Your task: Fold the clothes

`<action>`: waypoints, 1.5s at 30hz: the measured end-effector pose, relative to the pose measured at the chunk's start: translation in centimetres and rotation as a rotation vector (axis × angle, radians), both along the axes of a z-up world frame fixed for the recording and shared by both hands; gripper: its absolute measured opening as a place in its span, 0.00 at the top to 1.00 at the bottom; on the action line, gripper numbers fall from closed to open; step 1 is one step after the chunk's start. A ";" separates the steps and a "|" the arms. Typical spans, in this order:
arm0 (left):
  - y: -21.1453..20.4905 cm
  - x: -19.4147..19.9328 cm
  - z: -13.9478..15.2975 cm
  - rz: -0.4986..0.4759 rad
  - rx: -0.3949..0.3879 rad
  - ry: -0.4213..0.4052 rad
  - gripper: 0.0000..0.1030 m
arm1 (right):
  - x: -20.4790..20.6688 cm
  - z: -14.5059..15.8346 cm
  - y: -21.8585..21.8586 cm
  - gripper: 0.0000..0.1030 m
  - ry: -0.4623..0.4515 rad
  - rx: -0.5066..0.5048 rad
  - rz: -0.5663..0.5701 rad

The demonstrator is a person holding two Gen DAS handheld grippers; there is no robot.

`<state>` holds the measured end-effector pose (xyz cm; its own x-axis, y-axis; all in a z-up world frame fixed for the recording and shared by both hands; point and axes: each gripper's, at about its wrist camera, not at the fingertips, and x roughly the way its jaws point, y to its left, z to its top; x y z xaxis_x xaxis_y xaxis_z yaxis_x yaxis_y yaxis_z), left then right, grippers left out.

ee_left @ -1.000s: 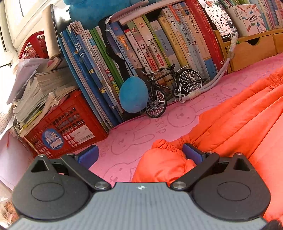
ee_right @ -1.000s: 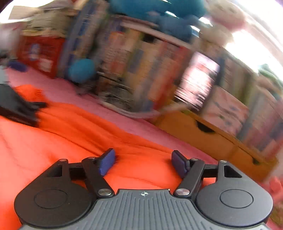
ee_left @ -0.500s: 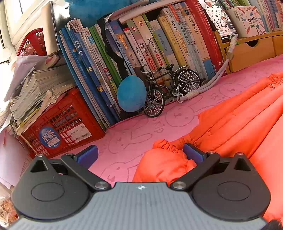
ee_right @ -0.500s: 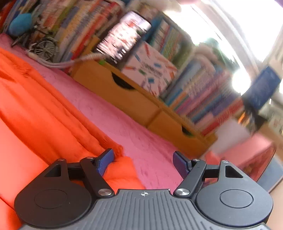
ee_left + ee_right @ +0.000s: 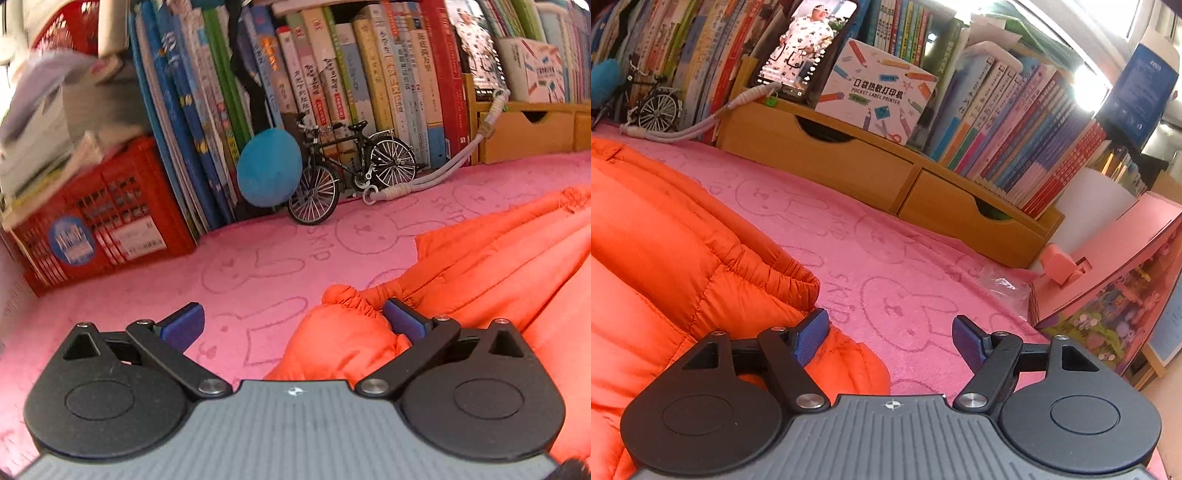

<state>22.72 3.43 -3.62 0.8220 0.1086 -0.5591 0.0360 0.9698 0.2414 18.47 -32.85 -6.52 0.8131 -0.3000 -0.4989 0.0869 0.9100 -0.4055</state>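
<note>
Orange puffer jacket (image 5: 498,266): spread on pink rabbit-print blanket (image 5: 229,280). Left gripper (image 5: 295,323): jaws spread, elastic cuff (image 5: 347,295) between. Right gripper (image 5: 891,334): jaws just widening, straddling jacket's edge, nothing pinched.

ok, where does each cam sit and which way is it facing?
Left wrist: on the left tool, angled down over the orange jacket cuff toward the toy bicycle; only its open fingers show.
Right wrist: on the right tool, angled down at the jacket's other cuff and the wooden drawers; open fingers only.
Shared: jacket, bicycle, pink blanket.
</note>
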 end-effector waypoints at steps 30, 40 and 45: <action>-1.4 -0.6 -0.3 0.025 0.127 -0.051 0.00 | 1.0 3.8 14.0 0.37 0.029 0.370 0.319; -1.2 -0.5 -0.3 0.013 0.105 -0.044 0.00 | -0.5 1.7 4.0 0.43 -0.006 0.439 0.133; -0.8 -0.4 -0.3 0.010 0.074 -0.032 0.00 | -0.8 1.1 0.3 0.43 0.000 0.523 0.050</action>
